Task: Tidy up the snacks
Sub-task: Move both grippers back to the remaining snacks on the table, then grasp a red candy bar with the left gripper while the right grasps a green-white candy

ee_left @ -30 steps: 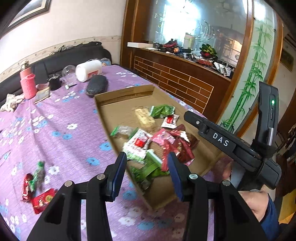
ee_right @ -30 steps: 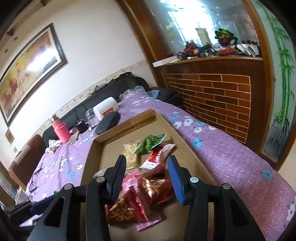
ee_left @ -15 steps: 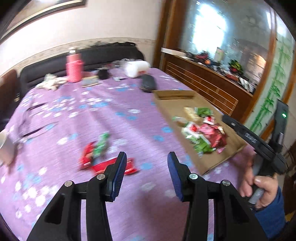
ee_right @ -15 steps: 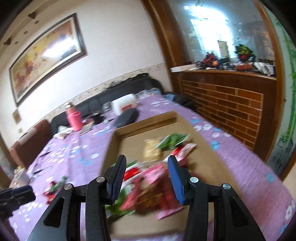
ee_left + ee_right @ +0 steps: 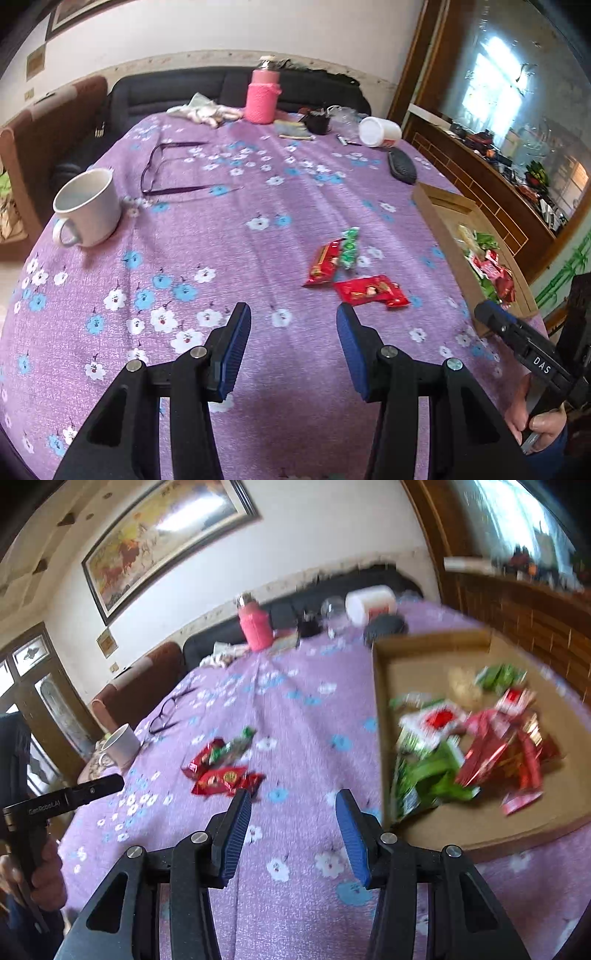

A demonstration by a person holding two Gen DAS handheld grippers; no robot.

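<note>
Snack packets (image 5: 354, 269), three loose on the purple cloth (image 5: 221, 229) beside the cardboard tray (image 5: 439, 225); left gripper (image 5: 293, 349) and right gripper (image 5: 293, 830) both spread, empty; best pinch the nearest red packet (image 5: 371, 291) flat, then lift.

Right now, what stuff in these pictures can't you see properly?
- Snacks in the cardboard box: smeared by motion blur in the right wrist view; in the left wrist view mostly hidden behind its near wall.
- Writing on the three loose packets on the tablecloth: too small in both views.
- Inside of the white mug: hidden by its rim in the left wrist view.
</note>
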